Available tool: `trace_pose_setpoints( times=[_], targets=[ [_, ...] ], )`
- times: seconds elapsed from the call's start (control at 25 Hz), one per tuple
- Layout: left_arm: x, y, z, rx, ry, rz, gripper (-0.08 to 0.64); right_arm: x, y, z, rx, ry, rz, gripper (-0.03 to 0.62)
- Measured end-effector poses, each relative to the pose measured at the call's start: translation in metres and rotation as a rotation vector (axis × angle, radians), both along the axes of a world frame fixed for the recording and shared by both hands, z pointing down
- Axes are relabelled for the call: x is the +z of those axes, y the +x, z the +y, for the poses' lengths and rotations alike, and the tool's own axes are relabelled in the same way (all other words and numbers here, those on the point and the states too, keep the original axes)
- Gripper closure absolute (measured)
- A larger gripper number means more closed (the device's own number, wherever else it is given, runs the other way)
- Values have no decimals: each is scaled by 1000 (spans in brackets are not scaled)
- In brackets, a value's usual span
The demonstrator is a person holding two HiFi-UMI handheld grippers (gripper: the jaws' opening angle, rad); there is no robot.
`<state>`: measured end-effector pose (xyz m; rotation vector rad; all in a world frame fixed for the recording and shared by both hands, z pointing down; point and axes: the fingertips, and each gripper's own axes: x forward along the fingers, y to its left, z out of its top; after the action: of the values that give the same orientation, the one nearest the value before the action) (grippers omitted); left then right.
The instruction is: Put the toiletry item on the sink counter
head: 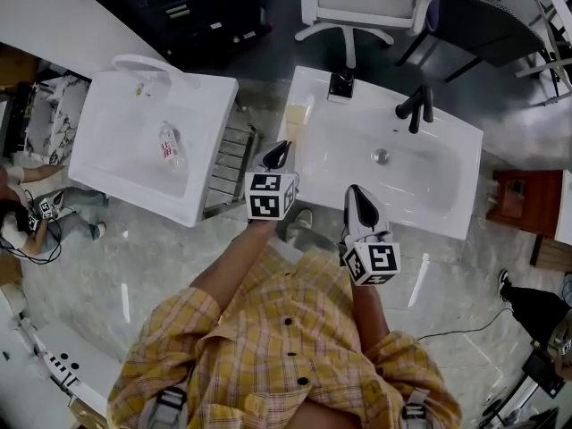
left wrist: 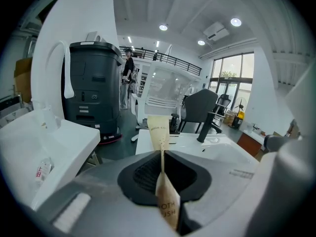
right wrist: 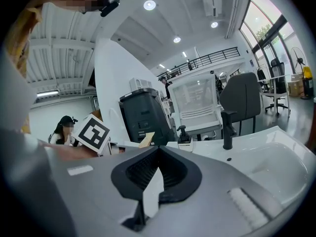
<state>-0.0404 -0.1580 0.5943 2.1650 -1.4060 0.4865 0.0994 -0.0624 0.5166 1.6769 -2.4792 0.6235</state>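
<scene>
**Item 1: left gripper point(left wrist: 162, 154).** My jaws are clenched on a packet point(left wrist: 159, 131), a flat tan paper sachet gripped edge-on. One end pokes back toward the camera and the other stands out past the tips.

**Item 2: packet, position.** It sits straight ahead of my left jaws. Its free end is over the left edge of the table point(head: 308, 96) that carries the basin point(head: 393, 164). I cannot tell whether that end touches the surface.

**Item 3: right gripper point(right wrist: 158, 149).** The jaws are pressed together with nothing between them. It is held to the right of the left gripper, on my side of the basin's front rim.

**Item 4: on the table beyond my left jaws.** There is a pump bottle point(head: 340, 84) and, further right, a black tap point(head: 416, 107).

**Item 5: left of my left jaws, across a gap.** A second sink point(head: 107, 150) has a small bottle point(head: 170, 146) lying in it, held by neither gripper.

**Status, as I judge it:**
- Done: the packet is gripped and brought to the table's edge.
- Left: lower it flat onto the bare strip beside the basin, clear of the pump bottle, then release the left jaws and draw them back.
- The right gripper seems to have no part in this step.
</scene>
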Motion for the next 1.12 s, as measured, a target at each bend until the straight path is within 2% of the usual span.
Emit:
trace_pose_setpoints(
  times=[0.52, 1.12],
  targets=[
    [51, 5, -17, 6, -77, -52, 536, 15, 10, 6, 17, -39, 9, 592],
    [88, 7, -34, 23, -139, -109, 535, 18, 10, -5, -2, -45, 5, 592]
  ],
)
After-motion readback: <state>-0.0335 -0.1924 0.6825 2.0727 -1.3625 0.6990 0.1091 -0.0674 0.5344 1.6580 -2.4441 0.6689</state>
